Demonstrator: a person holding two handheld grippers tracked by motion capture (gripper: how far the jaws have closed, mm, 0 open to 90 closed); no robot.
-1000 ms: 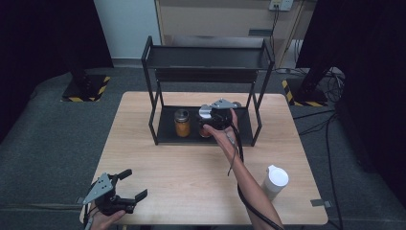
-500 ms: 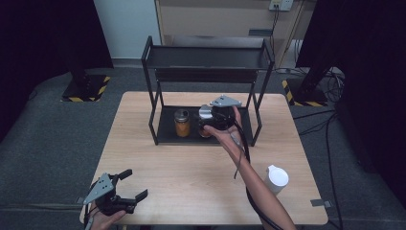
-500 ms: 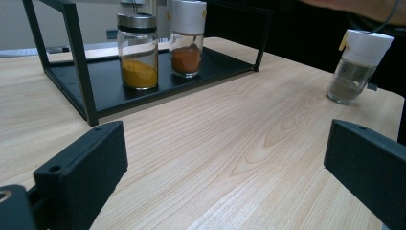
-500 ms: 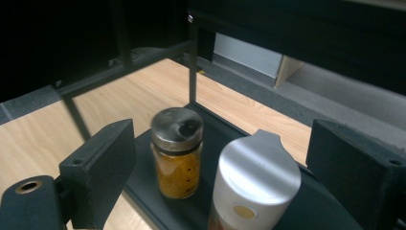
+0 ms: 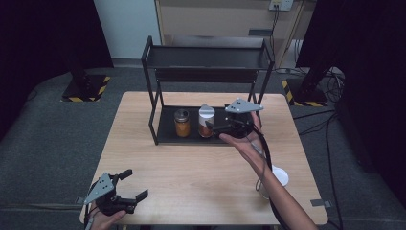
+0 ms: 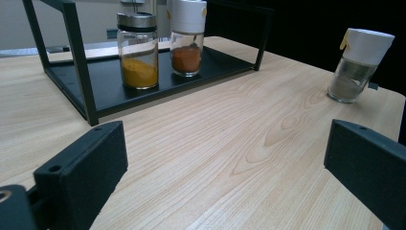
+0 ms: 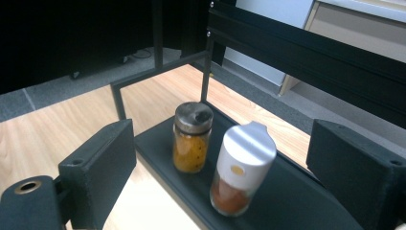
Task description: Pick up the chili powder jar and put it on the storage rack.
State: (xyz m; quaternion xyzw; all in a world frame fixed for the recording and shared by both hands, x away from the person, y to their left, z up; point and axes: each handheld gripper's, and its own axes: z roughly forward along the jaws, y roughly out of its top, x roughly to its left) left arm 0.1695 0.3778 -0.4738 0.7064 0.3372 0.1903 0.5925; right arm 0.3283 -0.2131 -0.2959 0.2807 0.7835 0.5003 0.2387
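A black two-tier rack [image 5: 153, 86] stands at the back of the wooden table [image 5: 191, 163]. On its lower shelf stand a yellow spice jar [image 5: 181, 123] with a metal lid and, to its right, a white-capped jar of red spice [image 5: 206, 120]. My right gripper [image 5: 214, 127] hovers just right of the white-capped jar [image 7: 239, 172], open; its jaws have just been opening and nothing is between them. The yellow jar [image 7: 191, 139] stands farther along the shelf. My left gripper [image 5: 129, 184] rests open at the table's front left corner, holding nothing.
A third jar, white-capped with grey contents [image 6: 356, 64], stands near the table's right front edge [image 5: 277, 179], partly behind my right forearm. The rack's upper shelf [image 5: 206, 60] overhangs the lower one. A cable [image 5: 263, 143] trails from the right gripper.
My right gripper has pulled back to the right and upward, away from the white-capped red jar, which stays on the lower shelf. The left gripper has kept still.
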